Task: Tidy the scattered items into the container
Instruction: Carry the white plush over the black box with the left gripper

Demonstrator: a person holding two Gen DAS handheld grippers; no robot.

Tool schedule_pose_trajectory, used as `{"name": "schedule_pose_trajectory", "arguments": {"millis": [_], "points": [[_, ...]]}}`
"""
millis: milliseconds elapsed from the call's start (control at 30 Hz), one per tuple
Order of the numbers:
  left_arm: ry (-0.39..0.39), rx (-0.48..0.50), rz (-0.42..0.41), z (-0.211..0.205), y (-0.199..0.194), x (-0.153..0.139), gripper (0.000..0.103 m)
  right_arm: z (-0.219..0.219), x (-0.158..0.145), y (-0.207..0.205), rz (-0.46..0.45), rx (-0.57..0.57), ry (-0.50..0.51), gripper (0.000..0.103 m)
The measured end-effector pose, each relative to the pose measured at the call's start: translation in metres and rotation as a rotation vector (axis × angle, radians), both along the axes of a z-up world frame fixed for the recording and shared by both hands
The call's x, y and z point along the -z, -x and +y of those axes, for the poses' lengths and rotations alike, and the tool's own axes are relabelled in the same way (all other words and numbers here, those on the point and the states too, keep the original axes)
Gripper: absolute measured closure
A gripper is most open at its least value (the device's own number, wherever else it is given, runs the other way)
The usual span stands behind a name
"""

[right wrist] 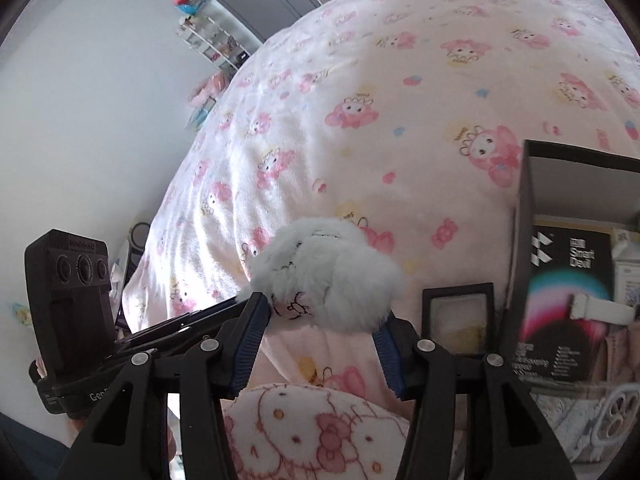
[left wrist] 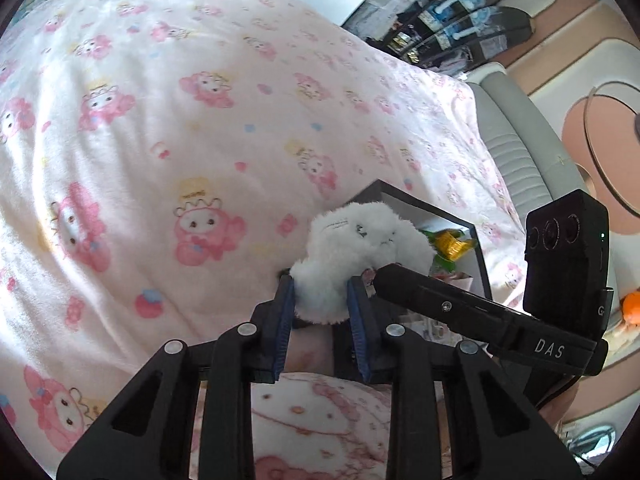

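A white fluffy plush toy (left wrist: 352, 248) hangs above the bed, gripped from two sides. My left gripper (left wrist: 320, 292) is shut on its lower part, blue pads pressing into the fur. In the right wrist view my right gripper (right wrist: 320, 316) is shut on the same plush toy (right wrist: 332, 276). The right gripper's black finger (left wrist: 440, 300) reaches the toy from the right. Behind the toy stands the open black box (left wrist: 452, 212), which holds a yellow-wrapped item (left wrist: 454, 246). The black box (right wrist: 528, 200) also holds a black printed carton (right wrist: 568, 300).
A pink cartoon-print bedcover (left wrist: 180, 120) fills most of both views. A small black-framed item (right wrist: 458, 320) lies beside the box. Pink cat-print fleece (right wrist: 304, 432) lies under the grippers. A grey padded headboard (left wrist: 508, 136) and a white wall with shelves (right wrist: 212, 40) border the bed.
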State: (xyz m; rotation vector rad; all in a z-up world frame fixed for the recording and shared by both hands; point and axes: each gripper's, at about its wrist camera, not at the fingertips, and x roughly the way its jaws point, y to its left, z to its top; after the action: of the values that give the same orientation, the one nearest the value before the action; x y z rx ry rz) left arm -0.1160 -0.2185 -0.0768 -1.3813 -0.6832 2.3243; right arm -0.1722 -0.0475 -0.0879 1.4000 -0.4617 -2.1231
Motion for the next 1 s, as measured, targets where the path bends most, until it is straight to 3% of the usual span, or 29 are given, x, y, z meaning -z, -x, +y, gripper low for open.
{"name": "schedule_pose_trajectory", "arguments": {"millis": [133, 267, 367, 600, 700, 833, 1000], "points": [[-0.003, 0.109, 0.020, 0.059, 0.017, -0.011, 0.077, 0.048, -0.015, -0.018, 0.040, 0.105, -0.034, 0.055], [-0.015, 0.155, 0.023, 0.106, 0.023, -0.010, 0.078, 0.084, -0.021, -0.027, 0.093, 0.181, -0.174, 0.055], [-0.049, 0.184, 0.001, 0.130, 0.027, 0.000, 0.077, 0.110, -0.020, -0.032, 0.097, 0.216, -0.182, 0.055], [0.050, 0.244, -0.003, 0.183, 0.036, 0.004, 0.077, 0.165, -0.006, -0.027, 0.056, 0.278, -0.109, 0.055], [0.073, 0.247, -0.029, 0.201, 0.048, 0.013, 0.078, 0.177, -0.005, -0.024, 0.071, 0.283, -0.128, 0.055], [0.115, 0.260, -0.053, 0.225, 0.074, 0.025, 0.085, 0.194, 0.003, -0.010, 0.065, 0.306, -0.121, 0.055], [0.110, 0.258, -0.092, 0.237, 0.086, 0.052, 0.085, 0.203, 0.016, 0.008, 0.112, 0.342, -0.305, 0.055]]}}
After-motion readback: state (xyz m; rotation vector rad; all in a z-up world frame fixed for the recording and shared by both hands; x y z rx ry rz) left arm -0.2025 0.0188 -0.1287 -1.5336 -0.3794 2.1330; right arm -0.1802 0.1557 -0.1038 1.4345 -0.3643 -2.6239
